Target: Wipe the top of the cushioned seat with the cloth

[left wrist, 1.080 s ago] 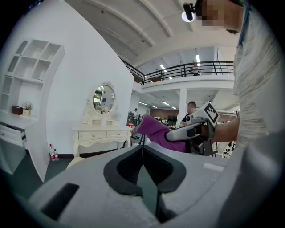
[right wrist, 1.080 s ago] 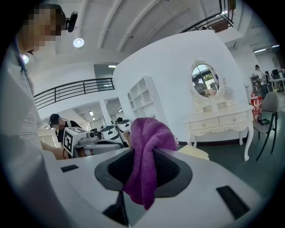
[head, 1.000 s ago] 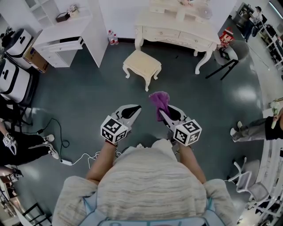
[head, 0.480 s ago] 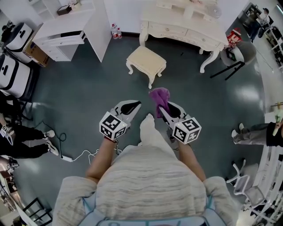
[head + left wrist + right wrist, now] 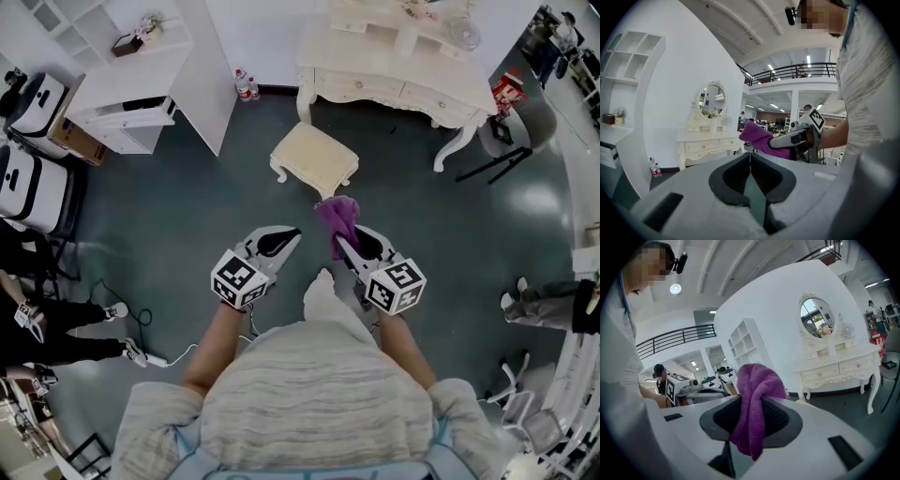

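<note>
In your right gripper view the purple terry cloth (image 5: 754, 404) fills the whole gap between the jaws, so you cannot see the pad faces. The grey body below hides all but a pale sliver of the cream cushioned stool (image 5: 806, 402) at 3 o'clock of the cloth. From the head view, the cloth covers the tips of the right gripper (image 5: 339, 242), and your beige knitted jumper (image 5: 319, 394) hides your elbows at 6 o'clock. The cream carved dressing table (image 5: 398, 70) is cut off at 12 o'clock, and a person in dark clothing (image 5: 47, 328) at 9 o'clock. The small bottles (image 5: 246, 86) by the wall are too small to read
</note>
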The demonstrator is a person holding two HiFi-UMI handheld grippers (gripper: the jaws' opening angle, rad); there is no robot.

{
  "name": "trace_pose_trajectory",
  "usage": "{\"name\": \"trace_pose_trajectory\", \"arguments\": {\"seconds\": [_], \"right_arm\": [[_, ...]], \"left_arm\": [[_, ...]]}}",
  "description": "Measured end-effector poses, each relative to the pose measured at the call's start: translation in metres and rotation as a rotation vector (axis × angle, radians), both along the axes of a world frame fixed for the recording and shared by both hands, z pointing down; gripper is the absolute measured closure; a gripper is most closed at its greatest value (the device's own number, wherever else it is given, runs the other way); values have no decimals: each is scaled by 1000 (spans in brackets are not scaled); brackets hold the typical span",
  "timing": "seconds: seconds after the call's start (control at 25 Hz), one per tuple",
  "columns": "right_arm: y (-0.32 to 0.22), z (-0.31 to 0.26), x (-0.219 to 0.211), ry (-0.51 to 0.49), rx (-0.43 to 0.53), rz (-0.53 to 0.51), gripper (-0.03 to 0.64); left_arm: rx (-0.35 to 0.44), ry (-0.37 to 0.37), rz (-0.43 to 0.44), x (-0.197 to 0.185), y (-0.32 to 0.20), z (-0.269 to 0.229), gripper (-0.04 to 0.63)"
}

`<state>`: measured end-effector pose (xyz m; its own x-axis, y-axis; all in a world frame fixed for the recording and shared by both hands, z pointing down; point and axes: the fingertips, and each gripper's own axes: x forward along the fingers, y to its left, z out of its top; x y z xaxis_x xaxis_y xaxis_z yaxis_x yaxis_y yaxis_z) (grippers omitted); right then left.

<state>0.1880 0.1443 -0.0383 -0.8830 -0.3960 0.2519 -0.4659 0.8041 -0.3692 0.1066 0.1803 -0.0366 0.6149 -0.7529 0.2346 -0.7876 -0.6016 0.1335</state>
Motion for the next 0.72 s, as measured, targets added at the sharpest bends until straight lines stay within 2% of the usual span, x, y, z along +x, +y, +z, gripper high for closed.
{"name": "trace_pose_trajectory", "arguments": {"seconds": [0.36, 0.72], "right_arm": [[-86, 3, -15, 1, -12, -5, 497], [-126, 25, -34, 20, -30, -29, 499]], "left_arm": [[-16, -30, 40, -12, -91, 0, 581], [-56, -41, 74, -24, -140, 25, 581]]}}
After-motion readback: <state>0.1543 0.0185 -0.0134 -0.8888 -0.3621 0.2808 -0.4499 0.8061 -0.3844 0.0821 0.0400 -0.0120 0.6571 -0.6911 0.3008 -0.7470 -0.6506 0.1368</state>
